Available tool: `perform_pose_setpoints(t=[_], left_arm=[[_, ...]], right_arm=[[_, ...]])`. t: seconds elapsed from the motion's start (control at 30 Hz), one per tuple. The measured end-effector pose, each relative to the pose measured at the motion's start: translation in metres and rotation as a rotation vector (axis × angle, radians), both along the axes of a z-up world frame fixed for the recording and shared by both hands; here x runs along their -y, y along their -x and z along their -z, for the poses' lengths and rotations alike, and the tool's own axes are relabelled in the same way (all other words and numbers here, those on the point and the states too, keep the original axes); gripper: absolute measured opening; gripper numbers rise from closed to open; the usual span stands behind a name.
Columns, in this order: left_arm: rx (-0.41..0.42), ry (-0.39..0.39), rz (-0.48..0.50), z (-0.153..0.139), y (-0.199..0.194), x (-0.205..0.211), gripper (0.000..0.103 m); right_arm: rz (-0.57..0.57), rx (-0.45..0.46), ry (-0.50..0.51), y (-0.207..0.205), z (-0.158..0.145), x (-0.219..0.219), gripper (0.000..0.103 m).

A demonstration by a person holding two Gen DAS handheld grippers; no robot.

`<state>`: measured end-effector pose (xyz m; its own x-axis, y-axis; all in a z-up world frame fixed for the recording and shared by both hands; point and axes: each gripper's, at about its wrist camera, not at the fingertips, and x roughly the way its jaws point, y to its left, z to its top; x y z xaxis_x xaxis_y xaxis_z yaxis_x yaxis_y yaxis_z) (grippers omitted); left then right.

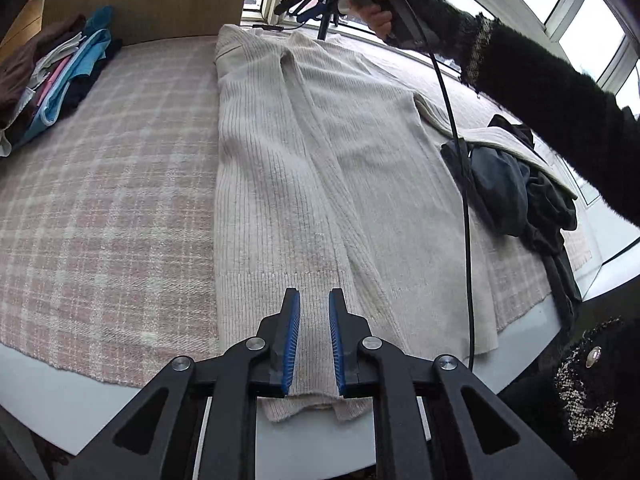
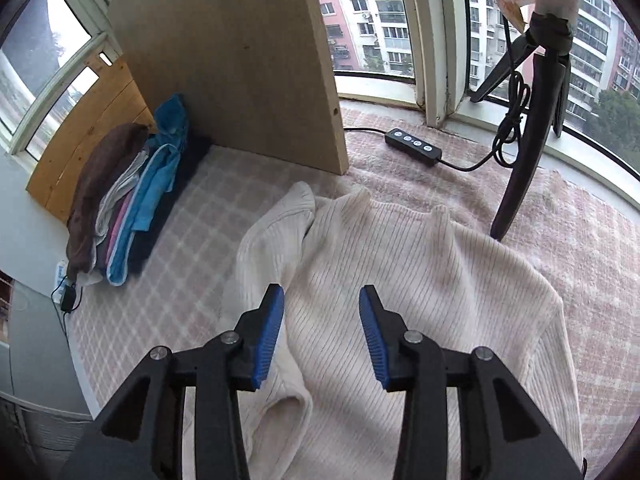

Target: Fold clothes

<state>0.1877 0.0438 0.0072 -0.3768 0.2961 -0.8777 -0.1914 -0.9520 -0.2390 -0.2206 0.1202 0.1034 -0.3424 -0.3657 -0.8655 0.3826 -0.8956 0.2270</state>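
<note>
Cream sweater [image 1: 320,168] flat on checked desk [image 1: 100,208]; left claw [image 1: 314,300] over its hem, right claw [image 2: 321,300] above its collar, both spread, empty. Dark clothes heap [image 1: 516,192] beside sweater, left view only; tripod [image 2: 528,128], power strip [image 2: 414,145] beyond collar, right view only.

Left wrist view looks low from the bed's [image 1: 100,208] near edge toward the window; right wrist view hovers higher, near its far edge. Both share the sweater [image 1: 304,184] [image 2: 400,280].

- The sweater [image 1: 320,168] lies flat mid-table [image 1: 100,220].
- A stack of folded clothes [image 1: 56,76] sits to its left.
- A loose clothes heap [image 1: 516,184] lies to its right.
</note>
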Motion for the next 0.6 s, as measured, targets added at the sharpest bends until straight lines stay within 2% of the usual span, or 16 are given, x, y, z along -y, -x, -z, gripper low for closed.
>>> perform_pose_setpoints(t=[0.03,0.07,0.13,0.23,0.27,0.3,0.33,0.43,0.53,0.6], left_arm=[[0.026,0.020,0.003,0.009,0.003,-0.003,0.013],[0.018,0.018,-0.004,0.011,0.002,-0.004,0.016],[0.032,0.006,-0.007,0.008,0.002,0.000,0.016],[0.015,-0.073,-0.064,-0.014,0.006,0.024,0.016],[0.000,-0.101,-0.083,-0.024,0.013,0.035,0.016],[-0.017,-0.120,-0.097,-0.034,0.023,0.046,0.016],[-0.037,-0.118,-0.099,-0.042,0.038,0.054,0.018],[-0.099,-0.068,-0.116,-0.060,0.100,0.077,0.026],[-0.105,-0.116,-0.131,-0.060,0.179,0.094,0.026],[-0.123,-0.121,-0.134,-0.056,0.232,0.094,0.032]], right_arm=[[0.023,-0.018,-0.058,0.010,0.004,0.001,0.039],[0.051,-0.022,-0.077,0.016,0.008,-0.006,0.039],[0.110,-0.015,-0.069,0.024,0.012,-0.027,0.039],[0.138,-0.008,-0.056,0.024,0.017,-0.067,0.039],[0.145,-0.006,-0.051,0.023,0.018,-0.080,0.042],[0.152,-0.004,-0.047,0.022,0.020,-0.093,0.051],[0.159,-0.001,-0.042,0.021,0.021,-0.107,0.054],[0.180,0.005,-0.029,0.019,0.025,-0.147,0.055],[0.173,0.018,-0.034,0.020,0.034,-0.169,0.056],[0.164,0.029,-0.044,0.020,0.043,-0.173,0.056]])
